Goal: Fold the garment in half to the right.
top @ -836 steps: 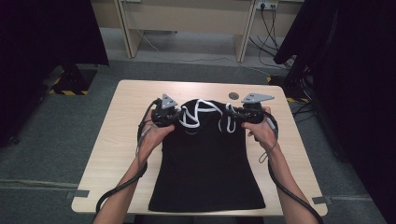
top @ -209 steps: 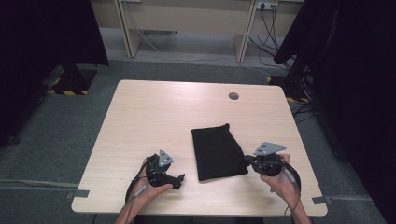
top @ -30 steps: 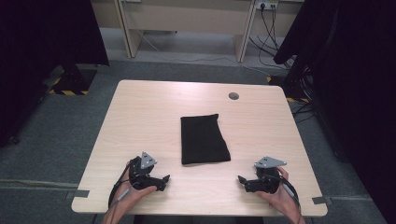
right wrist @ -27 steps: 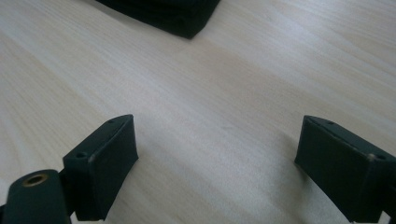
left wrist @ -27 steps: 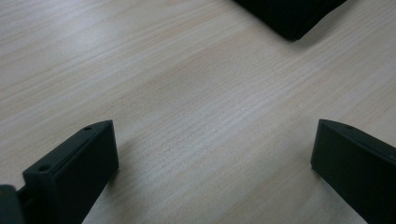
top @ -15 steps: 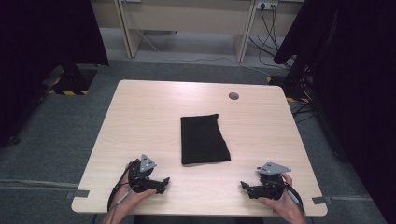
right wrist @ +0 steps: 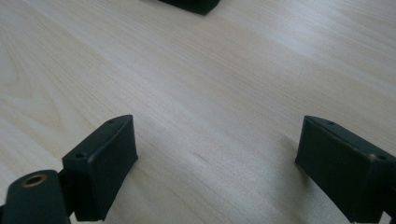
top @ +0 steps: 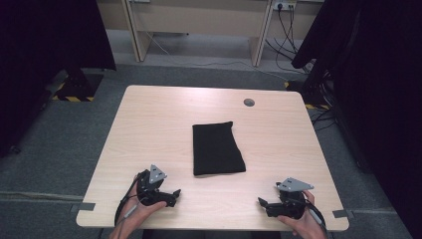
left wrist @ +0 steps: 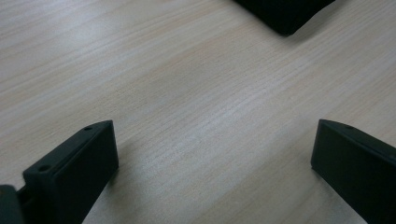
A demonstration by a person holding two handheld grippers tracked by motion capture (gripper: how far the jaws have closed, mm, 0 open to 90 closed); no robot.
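I am holding my left tongs [top: 175, 193] low over the near left part of the pale wooden surface [top: 149, 124], and the jaws are standing wide apart with only bare wood between them. The black folded cloth rectangle [top: 217, 148] is lying ahead of these tongs and to the right, near the middle of the surface, with its long axis running away from me. In the left gripper view, one corner of the cloth [left wrist: 285, 14] is showing at the top edge. My right tongs [top: 262, 203] are resting near the front right edge, also wide open and empty, pointing inward; the cloth is lying ahead and to their left. I am judging that the left hand [top: 142, 211] is a little nearer.
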